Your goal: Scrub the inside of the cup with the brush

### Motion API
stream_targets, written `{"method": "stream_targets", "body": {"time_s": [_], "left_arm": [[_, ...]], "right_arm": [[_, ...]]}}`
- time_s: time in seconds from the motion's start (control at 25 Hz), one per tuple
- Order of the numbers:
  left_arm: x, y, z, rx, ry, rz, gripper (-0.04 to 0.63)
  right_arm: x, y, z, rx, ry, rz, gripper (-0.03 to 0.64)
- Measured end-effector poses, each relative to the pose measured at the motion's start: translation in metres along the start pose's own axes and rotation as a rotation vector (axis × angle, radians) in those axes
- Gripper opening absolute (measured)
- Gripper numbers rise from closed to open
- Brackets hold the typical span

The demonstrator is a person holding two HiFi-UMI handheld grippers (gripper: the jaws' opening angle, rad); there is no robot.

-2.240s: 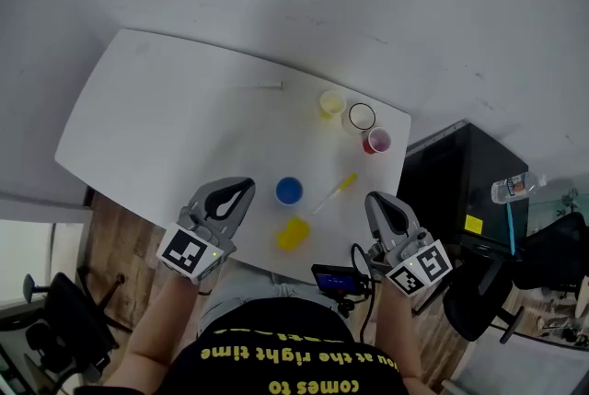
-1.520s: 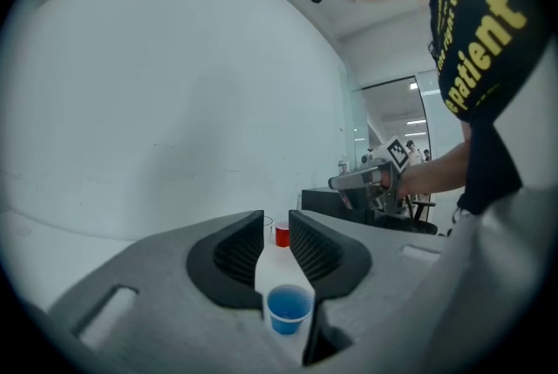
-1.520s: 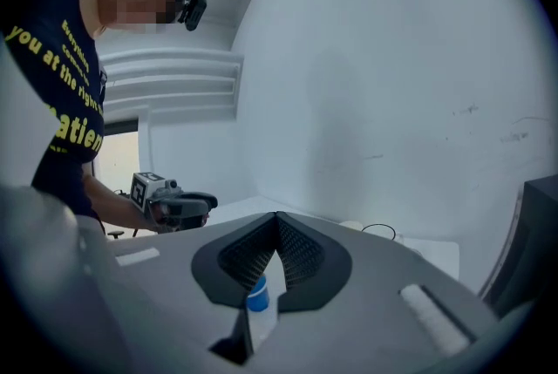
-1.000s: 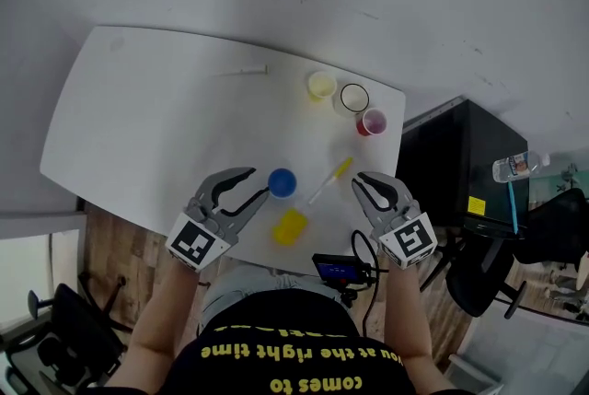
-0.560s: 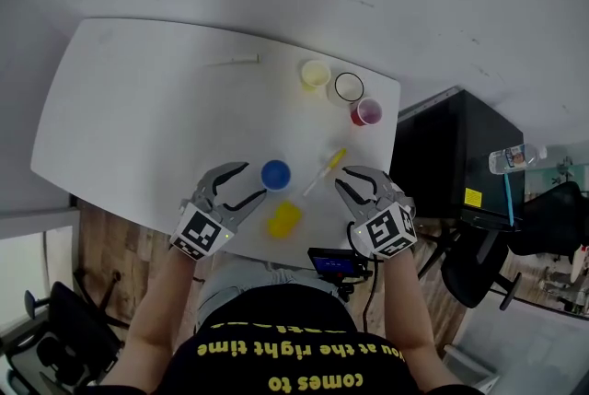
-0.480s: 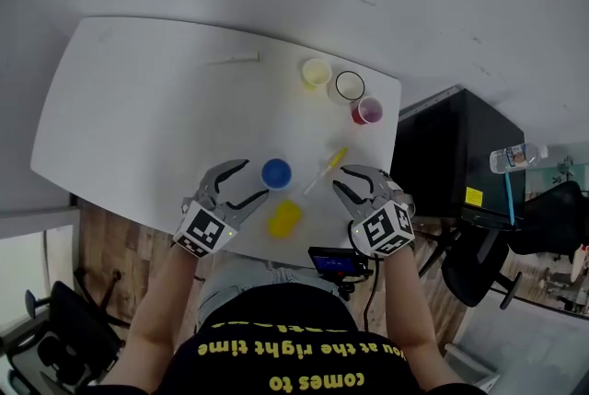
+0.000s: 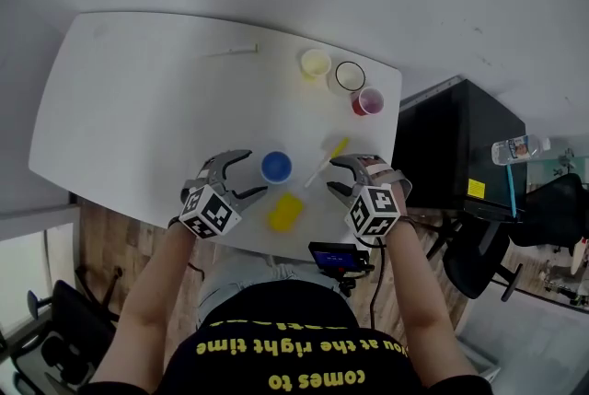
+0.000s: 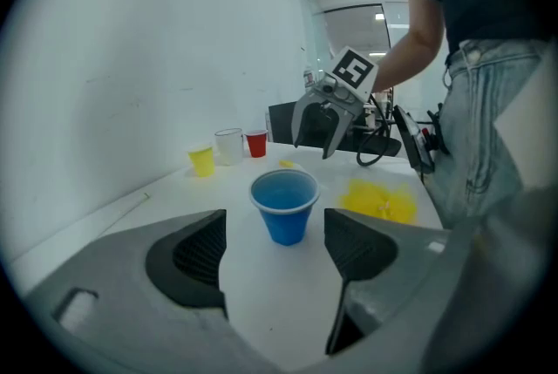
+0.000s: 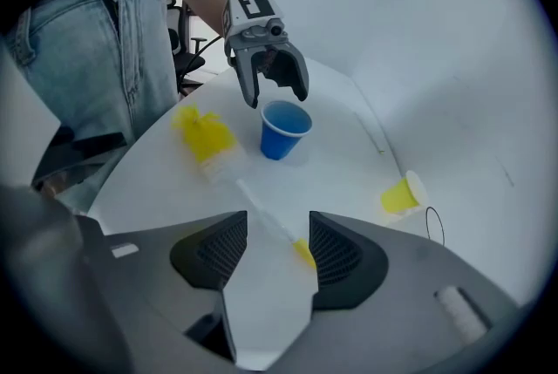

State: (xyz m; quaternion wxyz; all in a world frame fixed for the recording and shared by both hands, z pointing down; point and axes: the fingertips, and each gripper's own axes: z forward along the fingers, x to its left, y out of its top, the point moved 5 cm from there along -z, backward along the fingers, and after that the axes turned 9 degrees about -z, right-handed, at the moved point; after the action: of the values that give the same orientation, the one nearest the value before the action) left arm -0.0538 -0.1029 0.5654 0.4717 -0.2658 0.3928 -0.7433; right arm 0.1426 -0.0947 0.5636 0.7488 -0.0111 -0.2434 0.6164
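Both hands are low at the near edge of the white bench [image 7: 138,108]. The left claw [image 7: 253,174] has just been opening and its jaws now stand wide apart. The blue cup [image 7: 276,167] stands upright right off its tips, lined up with the gap. In the left gripper view the pads aren't touching it, so nothing is clamped.

The right claw [image 7: 333,175] has also just been opening, and its jaws are apart as well. The brush [image 7: 329,163] lies flat on the bench just right of the blue cup. In the right gripper view its pale handle runs through the gap between the jaws, with the yellow end close to one pad. It looks like it's lying there loose, not pinched.

A crumpled yellow thing [image 7: 285,212] sits between the two claws, nearer the person than the cup. I can't tell what it is.

Further back on the right side there's a little row of a yellow cup [image 7: 316,63], a clear cup [image 7: 350,75] and a red cup [image 7: 369,101]. A thin white stick [image 7: 230,51] lies left of them, near the far edge.
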Motion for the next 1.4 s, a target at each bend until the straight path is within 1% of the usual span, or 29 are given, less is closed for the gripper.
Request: {"method": "stream_targets", "body": {"time_s": [0.12, 0.16, 0.24, 0.28, 0.36, 0.56, 0.72, 0.8, 0.96, 1.12, 1.28, 1.4], "left_arm": [[0.0, -0.004, 0.011, 0.035, -0.038, 0.025, 0.354], [0.002, -0.004, 0.015, 0.042, -0.04, 0.024, 0.365], [0.004, -0.005, 0.022, 0.047, -0.037, 0.008, 0.417], [0.005, -0.005, 0.024, 0.045, -0.038, -0.001, 0.429], [0.004, -0.004, 0.03, 0.042, -0.051, -0.009, 0.441], [-0.001, -0.007, 0.045, 0.079, -0.095, 0.017, 0.446], [0.001, -0.005, 0.054, 0.072, -0.103, 0.002, 0.446], [-0.001, -0.003, 0.058, 0.073, -0.111, 0.017, 0.446], [-0.006, 0.002, 0.071, 0.078, -0.136, 0.039, 0.446], [-0.008, 0.001, 0.08, 0.087, -0.152, 0.017, 0.446], [-0.015, -0.002, 0.084, 0.11, -0.187, 0.021, 0.443], [-0.016, -0.003, 0.087, 0.104, -0.184, 0.009, 0.434]], "right_arm": [[-0.002, -0.008, 0.009, 0.044, 0.031, -0.058, 0.225], [-0.002, -0.01, 0.012, 0.056, 0.044, -0.077, 0.234], [-0.002, -0.012, 0.019, 0.069, 0.069, -0.109, 0.253], [-0.003, -0.012, 0.022, 0.072, 0.077, -0.124, 0.265], [-0.004, -0.012, 0.026, 0.077, 0.088, -0.151, 0.268], [-0.002, -0.012, 0.036, 0.086, 0.138, -0.21, 0.268], [-0.003, -0.013, 0.041, 0.096, 0.161, -0.256, 0.268], [-0.003, -0.015, 0.043, 0.106, 0.171, -0.277, 0.268], [-0.004, -0.018, 0.047, 0.109, 0.196, -0.28, 0.268], [-0.005, -0.019, 0.051, 0.113, 0.212, -0.299, 0.268], [-0.007, -0.019, 0.054, 0.112, 0.233, -0.317, 0.268], [-0.009, -0.018, 0.054, 0.1, 0.258, -0.317, 0.268]]}}
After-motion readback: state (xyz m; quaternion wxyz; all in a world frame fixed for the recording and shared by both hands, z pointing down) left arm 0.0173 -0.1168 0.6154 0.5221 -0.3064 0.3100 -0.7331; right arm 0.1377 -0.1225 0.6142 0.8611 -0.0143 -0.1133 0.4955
